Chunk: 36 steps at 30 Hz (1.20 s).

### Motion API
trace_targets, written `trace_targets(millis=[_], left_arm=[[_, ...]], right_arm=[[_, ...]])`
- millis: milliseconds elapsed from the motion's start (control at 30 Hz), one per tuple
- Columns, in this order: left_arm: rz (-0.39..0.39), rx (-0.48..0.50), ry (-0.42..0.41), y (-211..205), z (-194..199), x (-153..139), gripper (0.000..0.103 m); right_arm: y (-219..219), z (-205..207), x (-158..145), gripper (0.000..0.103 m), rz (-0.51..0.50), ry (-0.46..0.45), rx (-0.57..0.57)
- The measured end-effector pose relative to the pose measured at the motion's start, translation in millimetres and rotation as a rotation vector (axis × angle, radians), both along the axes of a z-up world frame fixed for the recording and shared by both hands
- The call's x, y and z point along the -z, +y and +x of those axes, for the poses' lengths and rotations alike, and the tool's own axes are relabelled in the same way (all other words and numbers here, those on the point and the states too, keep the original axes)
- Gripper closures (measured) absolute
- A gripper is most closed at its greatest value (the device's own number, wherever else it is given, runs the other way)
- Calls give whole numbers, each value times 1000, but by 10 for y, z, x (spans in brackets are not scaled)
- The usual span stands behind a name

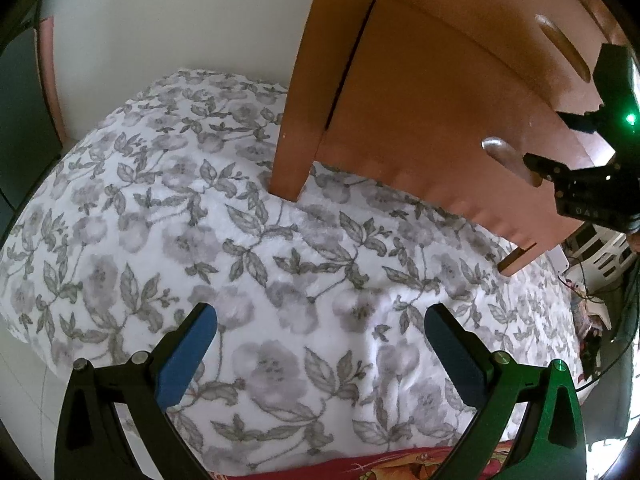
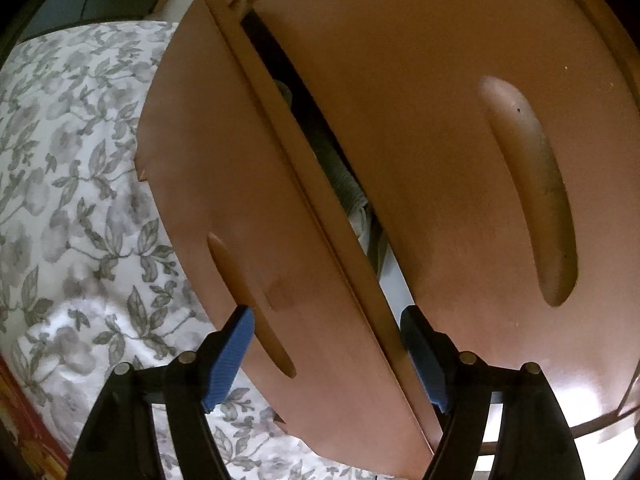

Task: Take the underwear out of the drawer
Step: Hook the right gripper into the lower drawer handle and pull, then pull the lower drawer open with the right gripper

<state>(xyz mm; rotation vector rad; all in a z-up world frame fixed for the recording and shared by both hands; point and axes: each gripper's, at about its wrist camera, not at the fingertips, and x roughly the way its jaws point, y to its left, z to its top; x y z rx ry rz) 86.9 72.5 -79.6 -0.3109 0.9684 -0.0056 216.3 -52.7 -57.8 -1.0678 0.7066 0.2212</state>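
Observation:
A brown wooden bedside unit stands against the bed. Its lower drawer front [image 2: 224,184] is pulled out a little, leaving a narrow gap. In the gap shows grey ribbed cloth [image 2: 340,172] with a bit of white below; what garment it is I cannot tell. My right gripper [image 2: 328,344] straddles that front: the left pad lies on the handle [image 2: 256,320], the right pad sits inside the gap, both against the wood. From the left wrist view the right gripper [image 1: 538,170] is at that handle [image 1: 500,152]. My left gripper [image 1: 320,344] hangs open over the bed, holding nothing.
A white blanket with grey flowers [image 1: 200,220] covers the bed beneath the unit. The upper drawer front [image 2: 440,160] with its long handle [image 2: 532,188] is shut. A red patterned cloth [image 1: 400,466] lies at the near edge. Cluttered floor with cables [image 1: 592,292] is at the right.

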Motion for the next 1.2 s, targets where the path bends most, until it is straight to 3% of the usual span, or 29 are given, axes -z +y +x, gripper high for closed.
trace_targets(millis=[667,1200], left_arm=[[42,-48,6,158,-178,-233,0],[77,-32,20,138,-333,-372,0]], right_arm=[[9,-763,-48,25,52,8,-6],[51,-1249,-23,25,54,10,-7]])
